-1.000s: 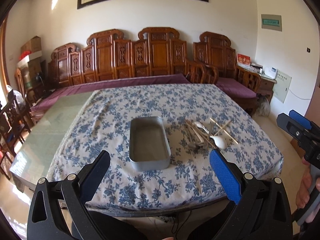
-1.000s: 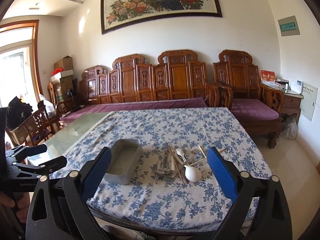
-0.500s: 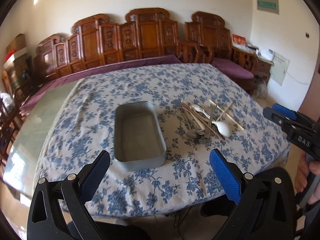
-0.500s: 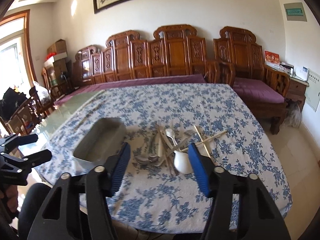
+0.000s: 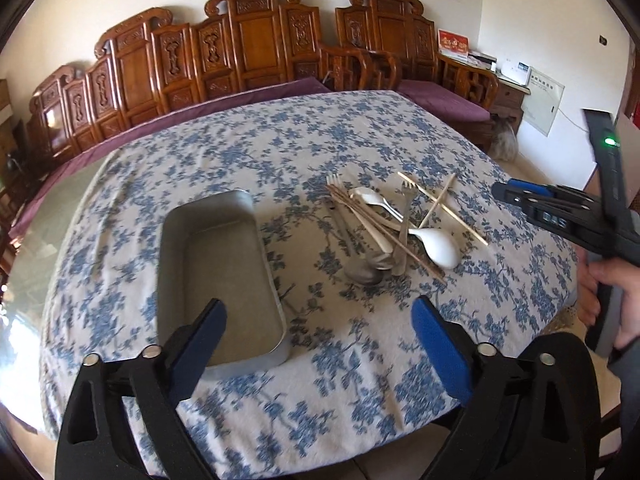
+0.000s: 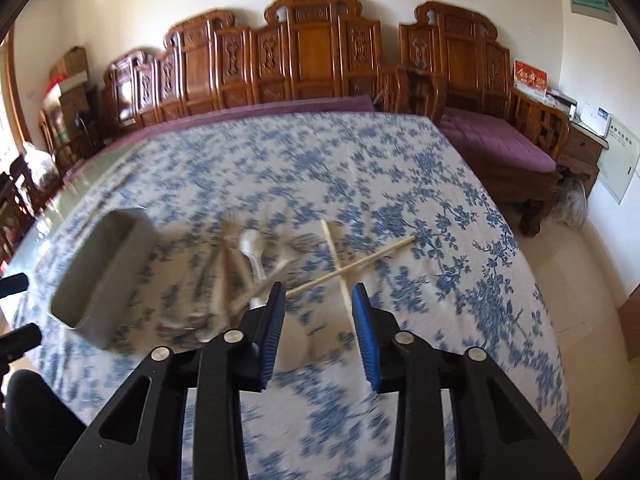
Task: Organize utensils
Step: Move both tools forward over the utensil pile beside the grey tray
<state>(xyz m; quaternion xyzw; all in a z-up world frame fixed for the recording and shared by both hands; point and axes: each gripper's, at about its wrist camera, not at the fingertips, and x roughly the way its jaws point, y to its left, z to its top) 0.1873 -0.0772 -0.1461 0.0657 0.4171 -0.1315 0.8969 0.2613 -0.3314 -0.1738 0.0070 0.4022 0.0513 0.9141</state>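
A grey metal tray [image 5: 218,276] lies empty on the blue-flowered tablecloth [image 5: 280,148]; it also shows in the right wrist view [image 6: 102,272]. To its right is a heap of utensils: white spoons [image 5: 436,246], metal forks [image 5: 404,216], a metal spoon [image 5: 362,272] and pale chopsticks [image 5: 440,204]. My left gripper [image 5: 318,328] is open and empty, above the near table edge over the tray's near end. My right gripper [image 6: 318,308] is half open and empty, just above the white spoon and crossed chopsticks [image 6: 352,266]. It also shows in the left wrist view [image 5: 556,216].
Carved wooden chairs [image 5: 256,44] with purple cushions line the far side of the table. A wooden armchair [image 6: 500,140] stands at the right. The table's near edge [image 5: 320,452] is right below my left gripper. Bare glass tabletop [image 5: 36,240] shows at the left.
Both grippers have moved forward and down over the table. The right gripper's jaws have narrowed from wide open to half open and now hang over the utensil heap.
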